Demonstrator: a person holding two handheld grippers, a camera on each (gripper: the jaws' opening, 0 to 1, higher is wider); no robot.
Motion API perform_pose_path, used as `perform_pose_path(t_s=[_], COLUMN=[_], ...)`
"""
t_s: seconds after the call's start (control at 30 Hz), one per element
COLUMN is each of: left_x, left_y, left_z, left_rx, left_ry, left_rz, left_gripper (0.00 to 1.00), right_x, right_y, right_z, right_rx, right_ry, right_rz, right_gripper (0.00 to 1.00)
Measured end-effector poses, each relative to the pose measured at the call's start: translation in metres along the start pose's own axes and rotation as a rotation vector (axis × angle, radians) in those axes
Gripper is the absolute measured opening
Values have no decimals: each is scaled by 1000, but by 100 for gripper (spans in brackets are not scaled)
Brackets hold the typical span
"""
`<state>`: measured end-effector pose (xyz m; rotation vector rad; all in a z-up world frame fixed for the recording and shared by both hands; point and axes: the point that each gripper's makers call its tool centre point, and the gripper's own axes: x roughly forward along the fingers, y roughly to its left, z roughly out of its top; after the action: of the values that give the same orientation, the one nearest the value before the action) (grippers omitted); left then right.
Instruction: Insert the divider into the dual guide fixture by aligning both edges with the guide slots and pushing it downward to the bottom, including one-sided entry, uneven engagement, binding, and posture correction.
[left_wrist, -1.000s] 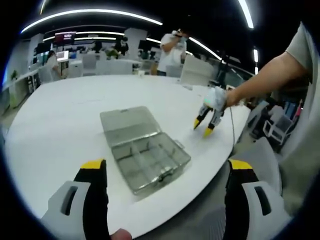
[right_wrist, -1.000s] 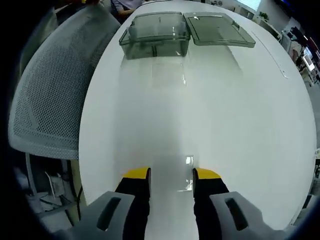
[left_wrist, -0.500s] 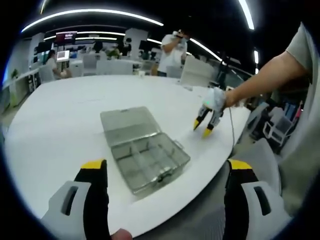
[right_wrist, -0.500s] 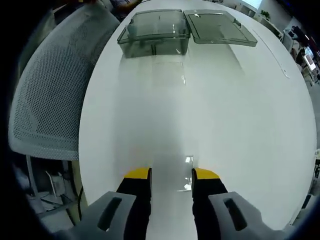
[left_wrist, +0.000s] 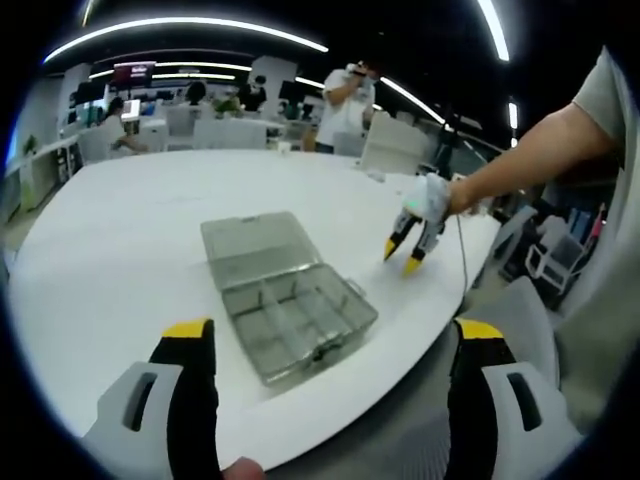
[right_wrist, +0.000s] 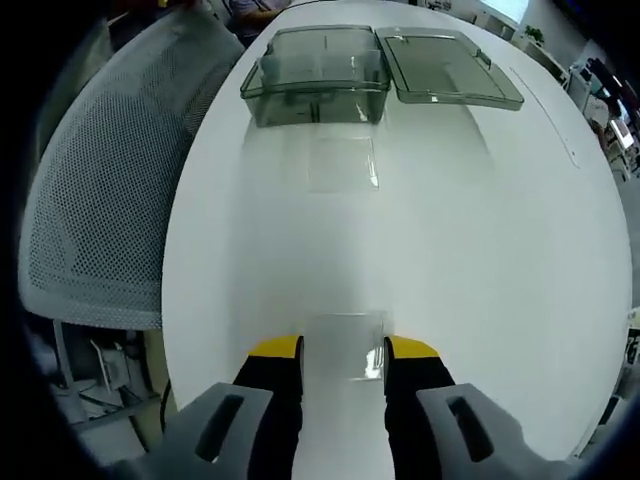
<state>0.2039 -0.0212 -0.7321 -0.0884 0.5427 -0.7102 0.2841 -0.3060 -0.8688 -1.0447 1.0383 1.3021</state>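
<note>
The white round surface (right_wrist: 480, 250) looks much as it did. The right gripper (right_wrist: 343, 350), apparently pinching the small clear plastic divider (right_wrist: 343, 335), has barely crept toward the open smoky-clear compartment box (right_wrist: 315, 75), still well apart. The left gripper (left_wrist: 332, 330) hangs spread and empty. Insertion looks unstarted.

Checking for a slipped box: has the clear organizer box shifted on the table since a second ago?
No. The organizer box keeps its place against the table edge.

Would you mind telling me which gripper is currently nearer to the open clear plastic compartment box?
Left. The left gripper hovers just short of the clear plastic compartment box, jaws wide apart. The right gripper sits farther off along the white table, with bare tabletop between.
</note>
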Motion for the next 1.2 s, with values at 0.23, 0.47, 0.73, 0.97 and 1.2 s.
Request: perform_pose_path(t_s=[0.23, 0.47, 0.73, 0.97, 1.2], left_x=[-1, 2, 4, 6, 10], left_y=[-2, -6, -15, -20, -26], left_z=[1, 3, 6, 5, 3], left_rx=[0, 8, 9, -2, -28], left_ry=[-5, -10, -14, -10, -5], left_rz=[-3, -18, -43, -68, -100], left_gripper=[95, 95, 93, 88, 83], right_x=[-3, -9, -17, -25, -36], right_y=[3, 7, 18, 27, 39], right_z=[7, 22, 43, 63, 87], right_rx=[-5, -25, -59, -88, -138], right_ry=[-7, -20, -37, -51, -64], right_rz=[-4, -9, -17, -31, -47], right_gripper=[26, 26, 26, 26, 26])
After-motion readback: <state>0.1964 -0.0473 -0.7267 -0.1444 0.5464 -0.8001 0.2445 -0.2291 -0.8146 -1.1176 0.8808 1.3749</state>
